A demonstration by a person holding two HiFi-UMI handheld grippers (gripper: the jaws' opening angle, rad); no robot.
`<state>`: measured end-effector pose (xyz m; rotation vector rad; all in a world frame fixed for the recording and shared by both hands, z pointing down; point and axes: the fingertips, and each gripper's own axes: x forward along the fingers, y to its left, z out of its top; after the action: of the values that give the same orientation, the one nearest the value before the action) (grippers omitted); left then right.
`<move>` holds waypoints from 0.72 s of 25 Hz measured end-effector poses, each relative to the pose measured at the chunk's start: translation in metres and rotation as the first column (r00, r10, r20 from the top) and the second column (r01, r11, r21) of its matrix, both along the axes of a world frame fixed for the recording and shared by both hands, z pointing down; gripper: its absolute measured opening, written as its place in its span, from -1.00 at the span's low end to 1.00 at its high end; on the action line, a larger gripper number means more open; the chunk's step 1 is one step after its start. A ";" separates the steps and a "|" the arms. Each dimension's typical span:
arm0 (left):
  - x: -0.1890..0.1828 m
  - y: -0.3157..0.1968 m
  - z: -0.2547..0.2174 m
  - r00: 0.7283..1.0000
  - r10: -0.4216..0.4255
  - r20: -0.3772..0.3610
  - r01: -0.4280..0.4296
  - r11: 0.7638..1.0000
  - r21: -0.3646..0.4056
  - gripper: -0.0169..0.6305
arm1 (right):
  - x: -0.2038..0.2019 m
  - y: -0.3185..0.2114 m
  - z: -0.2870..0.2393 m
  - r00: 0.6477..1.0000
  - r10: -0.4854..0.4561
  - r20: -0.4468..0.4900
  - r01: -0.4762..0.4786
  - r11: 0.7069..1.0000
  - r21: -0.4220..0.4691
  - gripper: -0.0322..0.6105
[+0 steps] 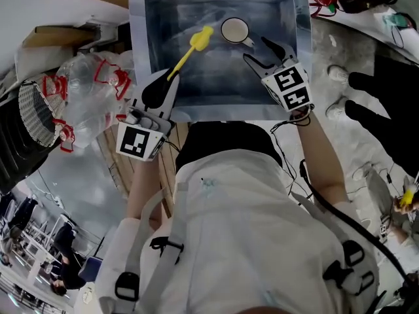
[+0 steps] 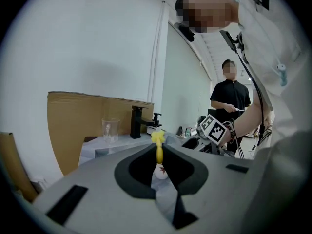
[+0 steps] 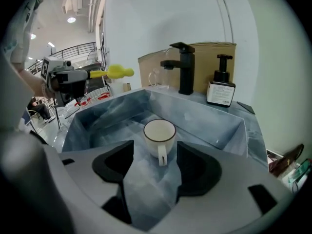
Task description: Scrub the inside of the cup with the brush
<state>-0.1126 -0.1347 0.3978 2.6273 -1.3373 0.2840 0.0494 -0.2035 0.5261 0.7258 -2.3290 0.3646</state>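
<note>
Down on the floor of the sink (image 1: 147, 38), toward its faucet end, the cup (image 3: 159, 133) stands upright with its mouth open to the ceiling and its small loop handle turned back toward the sink's near edge.

The right gripper (image 1: 257, 50) hangs over the sink's near right part. Its jaws are spread wide with nothing between them, and the cup's handle sits just beyond their tips in line with the gap.

The left gripper (image 1: 169, 78) is at the sink's near left edge. Its jaws are closed on the tail of the brush (image 1: 190, 48), so the yellow stick slants out over the sink and its knobbly head is above the basin, near the cup but apart from it.

The cup looks like glazed ceramic: stiff, moderately heavy for its size, smooth enough to slip, and liable to chip against the sink.

A grip across the handle would probably let it swivel under scrubbing. Clamping the wall at the rim, one jaw inside and one outside, seems steadier.

The brush looks like light plastic. Held so far back on its thin handle, it may twist in the jaws when pressed.
</note>
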 end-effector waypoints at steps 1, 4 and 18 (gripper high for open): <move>-0.001 -0.002 0.002 1.000 0.001 -0.002 -0.001 1.000 -0.002 -0.82 | -0.002 -0.002 0.005 1.000 -0.009 -0.021 0.009 1.000 -0.002 -0.02; -0.002 -0.005 0.006 1.000 -0.002 -0.012 0.001 1.000 -0.004 -0.82 | -0.008 -0.004 0.020 0.996 -0.030 -0.082 0.029 0.999 -0.022 -0.02; -0.006 -0.005 0.013 0.999 -0.020 -0.029 0.019 1.000 -0.024 -0.82 | -0.010 -0.009 0.068 0.942 -0.133 -0.307 0.109 0.990 -0.095 -0.41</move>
<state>-0.1185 -0.1398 0.4112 2.5876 -1.3416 0.2566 0.0390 -0.2127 0.5945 0.5547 -2.0353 0.2601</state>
